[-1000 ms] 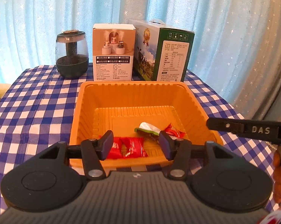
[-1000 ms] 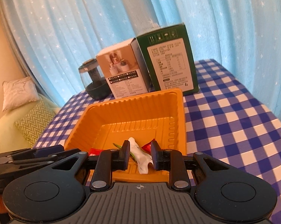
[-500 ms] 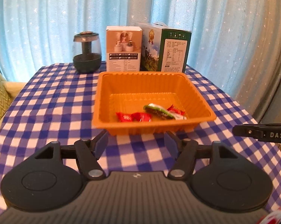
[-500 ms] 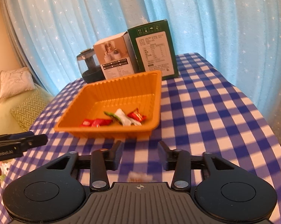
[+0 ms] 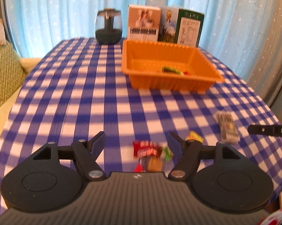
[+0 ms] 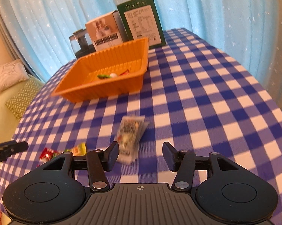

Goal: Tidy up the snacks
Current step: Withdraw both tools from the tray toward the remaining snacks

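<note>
My orange tray [image 5: 171, 82] sits in the upper middle of the left view on the checked worktop [image 5: 84, 93], holding a green-and-white wrapper [image 6: 104, 76] and a red one [image 6: 125, 72]. My left tongs [image 5: 137, 144] have just been opening; a red snack packet [image 5: 145, 149] lies loose on the cloth between them. My right tongs [image 6: 141, 154] have been opening too, with a pale printed packet [image 6: 130, 131] just beside the left finger, unclamped.

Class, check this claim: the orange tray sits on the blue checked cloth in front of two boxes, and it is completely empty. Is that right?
Not quite. The orange tray is not empty: a few wrapped snacks lie inside it, as the right wrist view shows. The rest holds: it sits on the blue checked cloth in front of two boxes.
</note>
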Demonstrator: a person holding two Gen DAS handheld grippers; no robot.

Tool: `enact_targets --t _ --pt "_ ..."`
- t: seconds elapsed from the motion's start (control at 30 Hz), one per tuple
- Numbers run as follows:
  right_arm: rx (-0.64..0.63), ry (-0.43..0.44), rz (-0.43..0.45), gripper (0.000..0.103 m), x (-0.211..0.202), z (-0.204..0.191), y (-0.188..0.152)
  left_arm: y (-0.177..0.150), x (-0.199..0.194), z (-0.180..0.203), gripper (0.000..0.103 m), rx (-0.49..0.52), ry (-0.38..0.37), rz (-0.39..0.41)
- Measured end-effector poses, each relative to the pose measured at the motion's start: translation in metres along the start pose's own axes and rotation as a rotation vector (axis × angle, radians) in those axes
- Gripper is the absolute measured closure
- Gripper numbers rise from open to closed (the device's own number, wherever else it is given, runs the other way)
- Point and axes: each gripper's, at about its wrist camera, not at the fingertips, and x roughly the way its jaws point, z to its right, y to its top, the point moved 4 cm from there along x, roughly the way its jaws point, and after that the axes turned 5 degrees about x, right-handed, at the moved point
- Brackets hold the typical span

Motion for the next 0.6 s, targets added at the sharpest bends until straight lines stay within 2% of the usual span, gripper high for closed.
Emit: enact_targets --t 0.17,0.3,0.4,0.5,0.57,0.6 --pt "-0.018 -0.006 -0.023 0.051 0.004 -0.005 -0.012 -0.029 -0.003 0.007 0.034 0.038 -0.016 -0.039" --pt "-0.023 -0.012 -0.031 0.051 0.007 -0.007 -0.014 -0.039 0.001 0.018 0.036 0.156 -0.014 -0.040" --pt "-0.021 -0.016 -0.031 0.050 0.009 -0.007 -0.014 -0.042 0.007 0.025 0.043 0.238 -0.026 -0.042" --pt "-0.023 -0.025 -0.034 0.050 0.011 -0.006 -0.014 -0.046 0.015 0.026 0.050 0.239 -0.046 -0.068" --pt "-0.024 -0.033 -0.032 0.050 0.011 -0.006 -0.014 -0.048 0.018 0.026 0.059 0.237 -0.047 -0.078" --pt "-0.023 -0.035 -0.032 0.050 0.012 -0.005 -0.014 -0.049 0.019 0.026 0.059 0.236 -0.047 -0.081"
